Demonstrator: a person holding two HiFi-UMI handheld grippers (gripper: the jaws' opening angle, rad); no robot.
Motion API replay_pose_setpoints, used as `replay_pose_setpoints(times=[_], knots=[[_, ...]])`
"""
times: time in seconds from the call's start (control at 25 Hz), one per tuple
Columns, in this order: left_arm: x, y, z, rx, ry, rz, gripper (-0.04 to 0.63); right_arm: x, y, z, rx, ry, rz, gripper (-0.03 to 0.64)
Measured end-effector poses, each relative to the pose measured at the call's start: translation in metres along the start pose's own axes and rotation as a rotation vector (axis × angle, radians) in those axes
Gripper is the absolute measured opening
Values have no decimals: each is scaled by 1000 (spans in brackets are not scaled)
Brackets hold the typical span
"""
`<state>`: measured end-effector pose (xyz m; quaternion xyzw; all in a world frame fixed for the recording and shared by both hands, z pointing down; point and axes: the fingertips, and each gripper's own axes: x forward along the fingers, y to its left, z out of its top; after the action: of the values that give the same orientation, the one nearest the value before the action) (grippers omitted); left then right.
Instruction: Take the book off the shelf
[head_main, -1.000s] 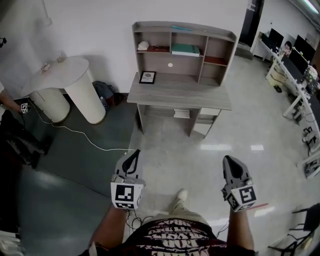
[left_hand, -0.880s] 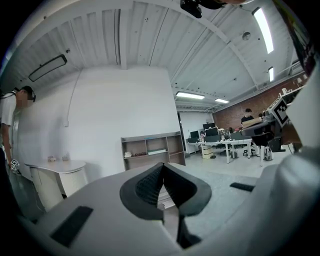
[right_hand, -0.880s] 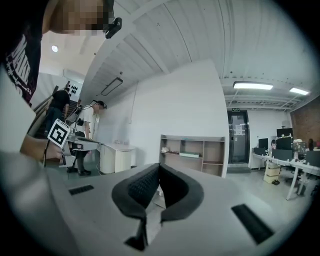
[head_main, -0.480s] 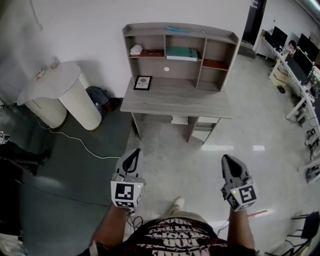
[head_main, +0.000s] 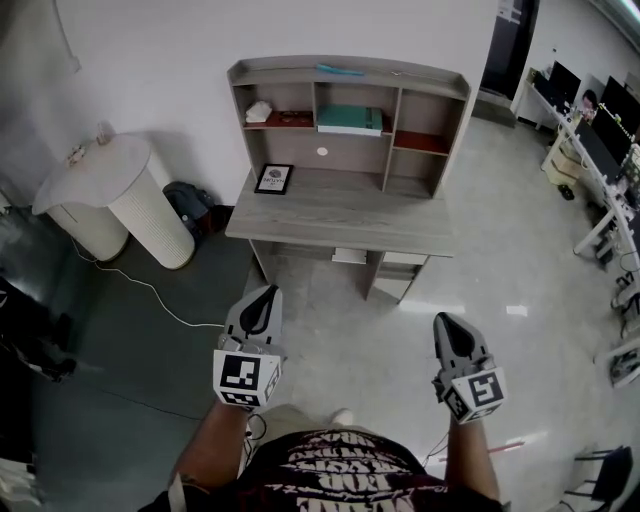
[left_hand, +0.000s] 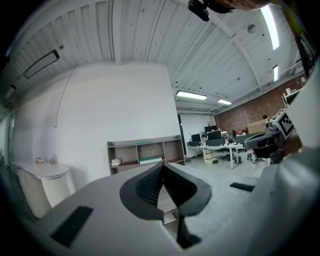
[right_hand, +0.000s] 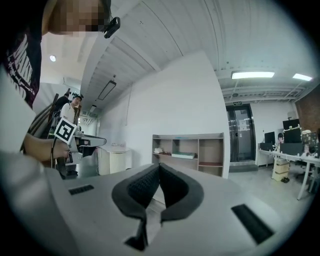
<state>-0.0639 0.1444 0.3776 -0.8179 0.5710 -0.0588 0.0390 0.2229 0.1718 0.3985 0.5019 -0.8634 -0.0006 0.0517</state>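
Grey wooden desk-and-shelf unit (head_main: 420, 78) sits closer than a second ago, so the person is walking up to it. Flat teal book (head_main: 350, 119) lies in the middle shelf compartment, untouched. Left gripper (head_main: 262, 310) and right gripper (head_main: 448, 335) have jaws pressed together, empty, well short of it.

The teal book (head_main: 350, 119) lies flat in the middle compartment of the grey shelf (head_main: 432, 80), which stands at the back of the bench (head_main: 340, 212).
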Motion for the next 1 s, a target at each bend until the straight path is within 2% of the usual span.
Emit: replay_pose_setpoints(times=[0.16,0.4,0.68,1.0], knots=[[-2,-2,3,24,3,13,6,2,-5,-4,3,-2,23,5],[-4,9,-3,-13,18,51,6,12,-7,-3,16,-10,52,5],[11,3,-8,-20,11,33,6,21,-22,-10,25,-9,41,5],[36,20,-19,-28,32,51,6,52,-27,-11,5,14,62,5]])
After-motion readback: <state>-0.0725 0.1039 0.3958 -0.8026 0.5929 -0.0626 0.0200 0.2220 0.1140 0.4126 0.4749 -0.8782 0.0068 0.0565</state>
